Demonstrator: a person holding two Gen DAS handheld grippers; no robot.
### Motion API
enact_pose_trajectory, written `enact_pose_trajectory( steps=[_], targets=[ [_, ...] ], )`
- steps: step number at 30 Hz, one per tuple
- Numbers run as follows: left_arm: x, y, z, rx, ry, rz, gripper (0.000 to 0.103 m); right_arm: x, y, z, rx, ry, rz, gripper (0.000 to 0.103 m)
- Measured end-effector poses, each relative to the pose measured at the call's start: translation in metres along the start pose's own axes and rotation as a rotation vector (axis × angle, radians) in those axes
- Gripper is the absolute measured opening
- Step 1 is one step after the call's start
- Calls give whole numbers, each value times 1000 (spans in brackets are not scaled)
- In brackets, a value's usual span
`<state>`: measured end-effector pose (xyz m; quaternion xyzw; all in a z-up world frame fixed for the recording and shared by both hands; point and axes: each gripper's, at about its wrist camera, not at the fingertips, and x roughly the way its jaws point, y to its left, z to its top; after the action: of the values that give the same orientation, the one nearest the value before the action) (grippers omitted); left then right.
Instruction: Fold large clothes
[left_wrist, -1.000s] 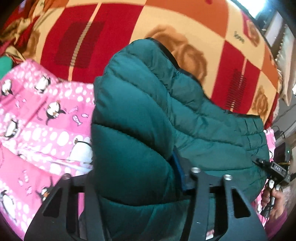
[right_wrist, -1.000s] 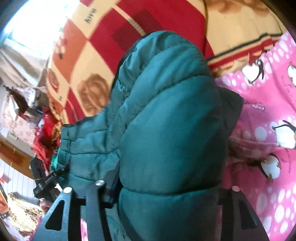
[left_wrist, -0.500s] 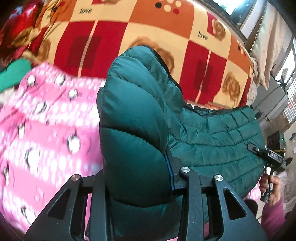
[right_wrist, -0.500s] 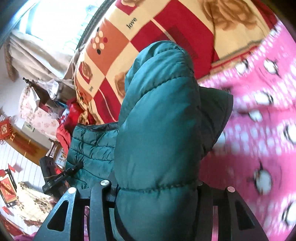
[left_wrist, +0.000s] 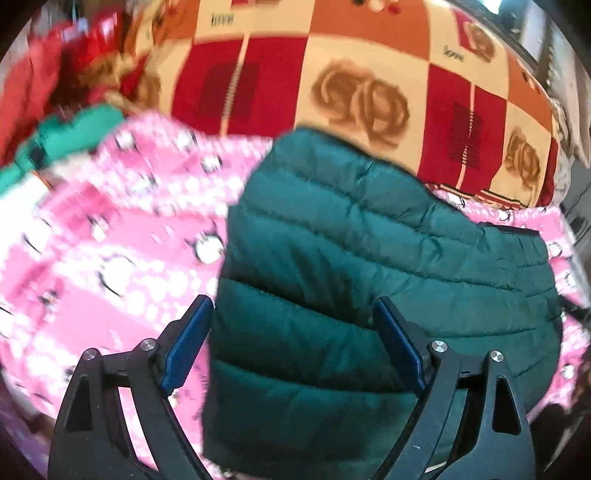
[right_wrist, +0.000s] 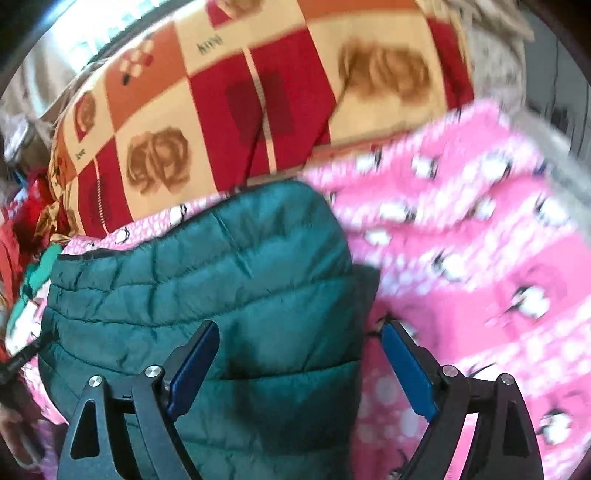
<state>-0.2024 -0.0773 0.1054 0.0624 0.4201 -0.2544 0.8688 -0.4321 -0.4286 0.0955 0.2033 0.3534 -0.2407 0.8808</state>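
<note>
A dark green quilted puffer jacket (left_wrist: 369, 258) lies folded on a pink penguin-print blanket (left_wrist: 92, 258). In the left wrist view my left gripper (left_wrist: 293, 306) hangs just above the jacket's left end. Its jaws are opening wide, and its blue pads (left_wrist: 184, 350) stand clear of the cloth. The same jacket (right_wrist: 207, 269) fills the lower left of the right wrist view, with its right edge under my right gripper (right_wrist: 297, 325). That gripper's jaws are opening too, blue pads (right_wrist: 410, 373) apart, and nothing is pinched between them.
A red, orange and cream checked blanket (left_wrist: 369, 92) with rose prints covers the bed behind. A bright green garment (left_wrist: 66, 136) and red cloth lie at the far left. The pink blanket (right_wrist: 480, 258) spreads to the right of the jacket.
Both grippers were shut on raised folds of the jacket. They carried it over, then opened and let go, and the jacket now lies flat on the pink blanket.
</note>
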Motion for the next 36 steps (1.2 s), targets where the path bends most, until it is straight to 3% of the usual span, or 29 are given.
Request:
enact_pose_trajectory(
  steps=[4,10,16,22,36],
  targets=[
    [-30,-22,-9,64,-108,61,89,-18,24,-3,-45,-68,14,88],
    [-25,-57,-17,102,-102,44,89,-21,68,-20,-84,-124,30,88],
    [-25,-84,-33,149,-127,94,89,-17,100,-35,-139,-141,20,88],
    [-31,-85,-36,134,-172,112,89,-12,107,-45,-129,-138,30,89],
    [-28,-78,-36,106,-169,137,89,-10,114,-47,-150,-144,17,95]
  ],
)
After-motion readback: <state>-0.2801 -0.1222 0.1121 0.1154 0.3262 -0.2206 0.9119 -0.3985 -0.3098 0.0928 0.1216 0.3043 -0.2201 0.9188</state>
